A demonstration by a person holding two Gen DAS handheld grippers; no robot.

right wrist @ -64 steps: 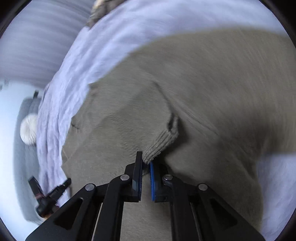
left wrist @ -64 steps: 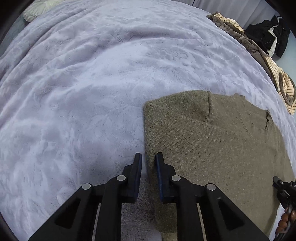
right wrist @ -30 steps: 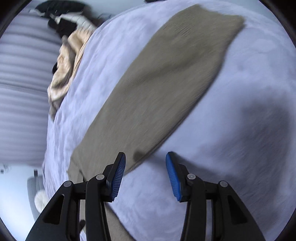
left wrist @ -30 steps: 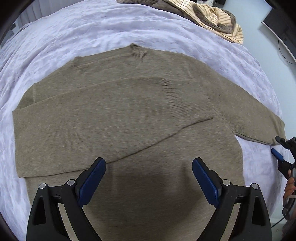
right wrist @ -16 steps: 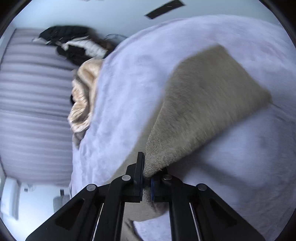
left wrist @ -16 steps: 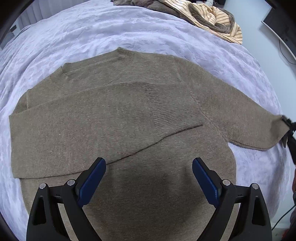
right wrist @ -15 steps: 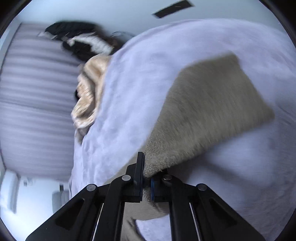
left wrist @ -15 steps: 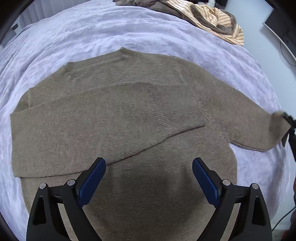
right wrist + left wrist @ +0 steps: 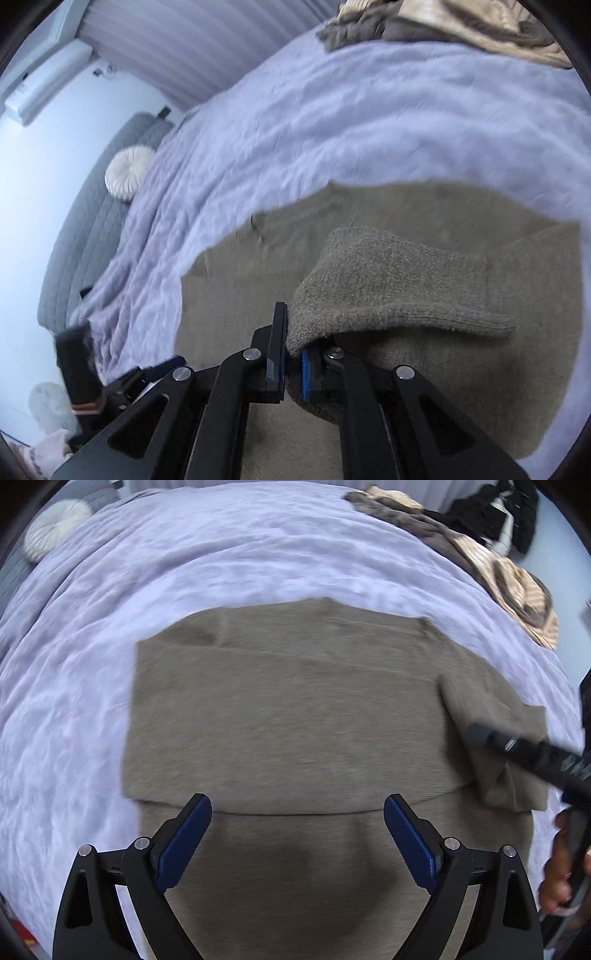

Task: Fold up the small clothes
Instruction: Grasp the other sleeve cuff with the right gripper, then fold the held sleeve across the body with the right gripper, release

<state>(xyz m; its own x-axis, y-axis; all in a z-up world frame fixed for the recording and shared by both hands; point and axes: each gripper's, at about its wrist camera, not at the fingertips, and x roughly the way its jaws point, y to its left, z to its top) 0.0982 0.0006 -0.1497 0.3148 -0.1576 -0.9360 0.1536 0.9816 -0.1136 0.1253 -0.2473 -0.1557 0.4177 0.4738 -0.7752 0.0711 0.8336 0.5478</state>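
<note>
An olive knit sweater (image 9: 288,716) lies flat on the lavender bedspread (image 9: 184,572), one sleeve folded across its chest. My left gripper (image 9: 297,830) is open and empty, hovering over the sweater's lower body. My right gripper (image 9: 291,354) is shut on the cuff of the other sleeve (image 9: 388,291) and holds it lifted over the sweater's right side. From the left wrist view the right gripper (image 9: 476,734) reaches in from the right with that sleeve (image 9: 491,716) doubled over.
A pile of striped and brown clothes (image 9: 498,565) lies at the bed's far right, with black garments (image 9: 491,509) behind it. A round white cushion (image 9: 55,528) sits at the far left on a grey headboard (image 9: 92,206). The bedspread extends all around the sweater.
My right gripper has carried the sleeve cuff inward over the sweater's body, folding the outstretched sleeve. My left gripper stays open and has shifted its view leftward.
</note>
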